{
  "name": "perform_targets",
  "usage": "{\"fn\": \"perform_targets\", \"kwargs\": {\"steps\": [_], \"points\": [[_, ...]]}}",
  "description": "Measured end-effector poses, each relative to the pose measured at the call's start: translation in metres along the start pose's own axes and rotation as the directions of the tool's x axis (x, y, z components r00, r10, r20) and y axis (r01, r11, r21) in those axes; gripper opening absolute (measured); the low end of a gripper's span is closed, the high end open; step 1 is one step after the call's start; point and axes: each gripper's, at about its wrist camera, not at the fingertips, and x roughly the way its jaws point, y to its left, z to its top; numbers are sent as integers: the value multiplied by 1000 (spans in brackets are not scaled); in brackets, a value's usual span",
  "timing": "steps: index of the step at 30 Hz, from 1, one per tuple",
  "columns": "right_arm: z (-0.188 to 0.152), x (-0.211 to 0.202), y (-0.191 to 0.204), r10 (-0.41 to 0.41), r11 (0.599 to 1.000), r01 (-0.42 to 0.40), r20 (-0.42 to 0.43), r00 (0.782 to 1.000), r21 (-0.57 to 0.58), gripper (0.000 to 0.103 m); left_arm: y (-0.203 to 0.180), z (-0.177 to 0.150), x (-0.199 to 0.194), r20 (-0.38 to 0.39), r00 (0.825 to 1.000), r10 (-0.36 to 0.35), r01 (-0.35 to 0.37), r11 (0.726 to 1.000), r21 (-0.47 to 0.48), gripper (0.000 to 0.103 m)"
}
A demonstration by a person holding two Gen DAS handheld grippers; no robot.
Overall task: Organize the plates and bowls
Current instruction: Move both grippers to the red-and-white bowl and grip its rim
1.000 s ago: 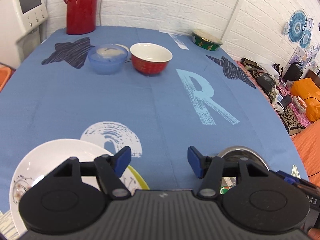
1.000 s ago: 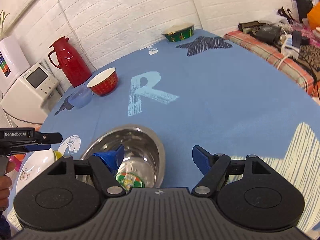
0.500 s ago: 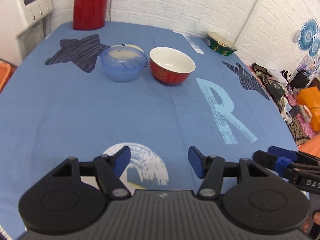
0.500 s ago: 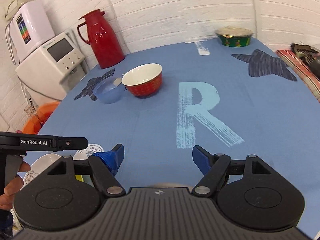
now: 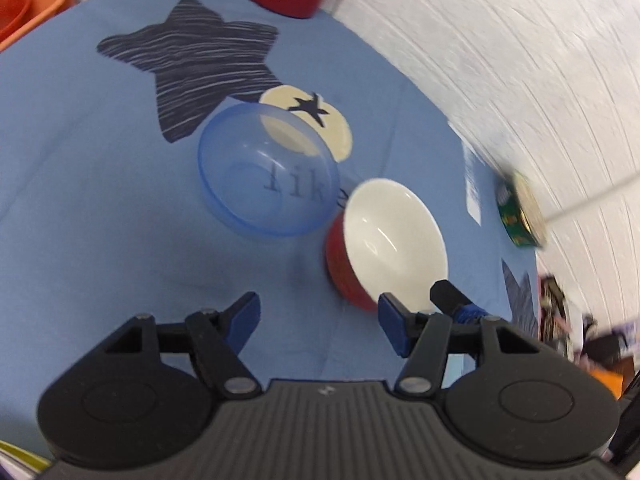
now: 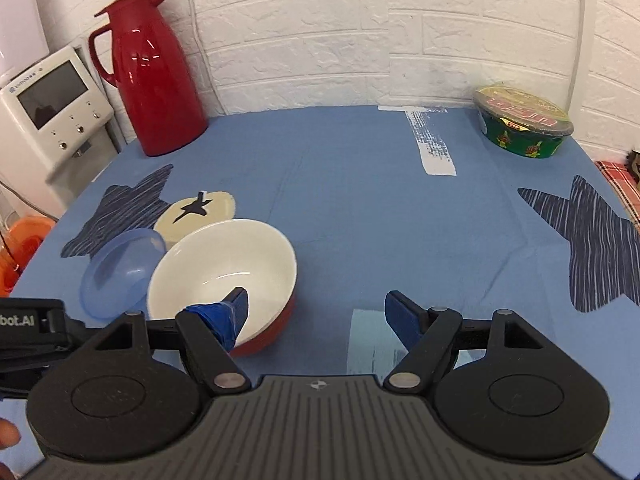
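Note:
A red bowl with a white inside (image 5: 394, 236) (image 6: 224, 264) stands on the blue tablecloth, touching a clear blue plastic bowl (image 5: 268, 172) (image 6: 120, 268) on its left. My left gripper (image 5: 318, 322) is open just short of both bowls, its right finger at the red bowl's near wall. My right gripper (image 6: 316, 314) is open too, with its left finger over the red bowl's rim and inside the bowl. Nothing is held. A finger of the right gripper pokes into the left wrist view beside the red bowl.
A red thermos (image 6: 152, 76) stands at the back left by the brick wall. A green instant-noodle tub (image 6: 522, 126) sits at the back right. A white appliance (image 6: 52, 116) and an orange basin (image 6: 22, 248) lie off the table's left edge.
Both grippers have moved forward across the table from the white plate and steel bowl to the red and blue bowls. Both stayed open.

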Motion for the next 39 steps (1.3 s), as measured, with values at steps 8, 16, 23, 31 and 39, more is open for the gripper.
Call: {"fn": "perform_targets", "kwargs": {"steps": [8, 16, 23, 31, 39], "points": [[16, 59, -4, 1, 998, -8, -115, 993, -58, 62, 4, 5, 7, 37, 999, 21, -20, 1000, -23, 61], [15, 39, 1, -93, 984, 54, -237, 967, -168, 63, 3, 2, 1, 26, 1000, 1, -1, 1000, 4, 61], [22, 29, 5, -131, 975, 85, -224, 966, -204, 64, 4, -4, 2, -11, 1000, -21, 21, 1000, 17, 61], [28, 40, 4, -97, 986, 74, -150, 984, -151, 64, 4, -8, 18, -14, 995, -102, 100, 988, -115, 61], [25, 63, -4, 37, 993, -50, -116, 993, -107, 57, -11, -3, 40, 45, 999, -21, 26, 991, -133, 60]]}}
